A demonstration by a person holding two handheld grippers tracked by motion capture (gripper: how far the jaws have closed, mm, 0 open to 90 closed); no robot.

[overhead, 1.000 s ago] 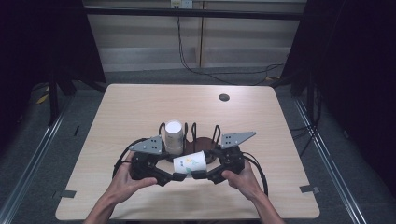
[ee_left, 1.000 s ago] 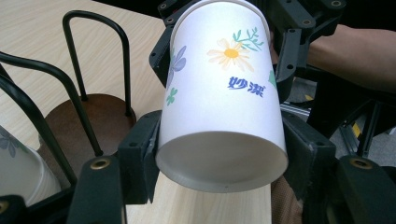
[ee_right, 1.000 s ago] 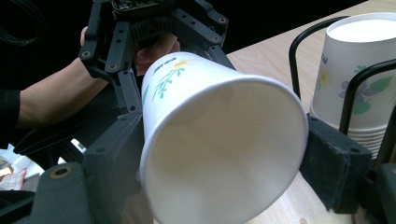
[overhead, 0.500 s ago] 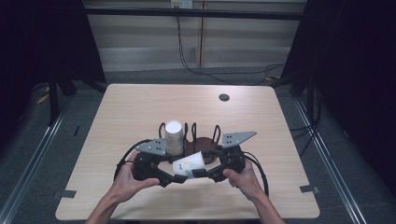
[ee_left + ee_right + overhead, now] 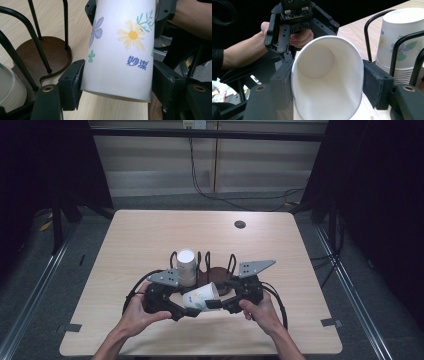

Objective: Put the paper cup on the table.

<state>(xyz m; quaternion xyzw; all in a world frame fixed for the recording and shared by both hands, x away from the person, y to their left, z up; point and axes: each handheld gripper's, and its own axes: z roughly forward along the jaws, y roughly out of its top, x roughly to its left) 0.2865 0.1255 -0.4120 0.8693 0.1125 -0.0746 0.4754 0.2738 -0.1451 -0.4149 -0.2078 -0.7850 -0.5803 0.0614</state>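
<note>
Paper cup (image 5: 201,296) lies on its side between my two tools, lifted just above the counter (image 5: 130,240) near its front edge. My left tool (image 5: 186,310) grips the cup near its closed base: in the left gripper view both black jaws press against the flowered wall (image 5: 120,47), spread roughly to the cup's width. My right tool (image 5: 216,303) clamps the same cup at the open rim end; in the right gripper view its jaws sit against either side of the mouth (image 5: 324,82), which looks squeezed slightly oval, and I look straight into the white interior. Beyond it in that view I see the other hand (image 5: 297,35) on the left tool. So both tools are closed onto one cup, neither wide nor fully narrow. Just behind the held cup stands a black wire holder (image 5: 215,265) on a round dark-brown base, with a stack of upturned cups (image 5: 186,266) seated in its left part; in the right gripper view the nested rims (image 5: 397,75) show at the stack's bottom. The counter is pale wood with rounded corners and a small dark round fitting (image 5: 240,224) near its far edge. Around it the room is dark, with black curtains at both sides, a grey floor, and cables (image 5: 210,185) hanging down a pale back wall.
</note>
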